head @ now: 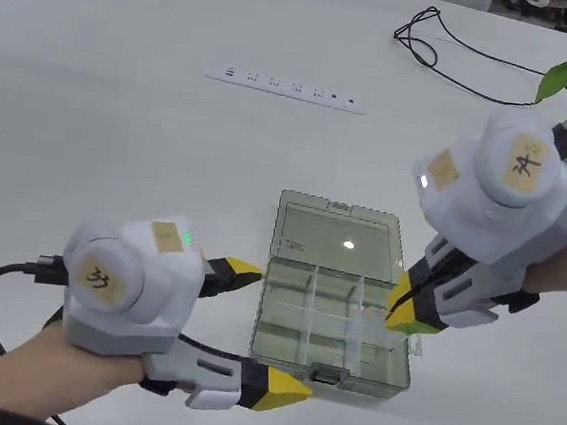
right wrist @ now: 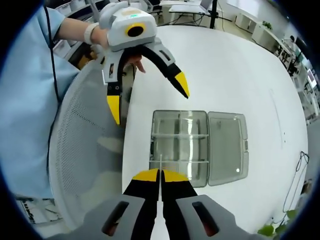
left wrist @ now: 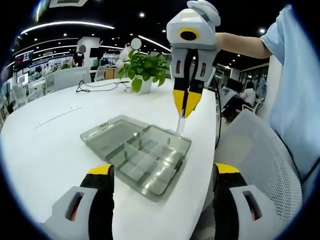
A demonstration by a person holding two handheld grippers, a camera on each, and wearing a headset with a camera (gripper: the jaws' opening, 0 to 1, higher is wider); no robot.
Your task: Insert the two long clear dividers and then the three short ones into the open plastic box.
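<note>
Right tool (head: pixel 406 315) above the open smoky-clear plastic box (head: pixel 378 380) — pinching a short clear divider (left wrist: pixel 179 126).
Left tool (head: pixel 272 330) hovers beside the box — jaws spread wide.

The box (head: pixel 368 379) is made of clear, grey-tinted glossy plastic, a bright reflection being carried on its lid (head: pixel 336 236); the divider (left wrist: pixel 179 126) is of thin clear plastic. The table (head: pixel 119 146) is finished in smooth matt white.
</note>
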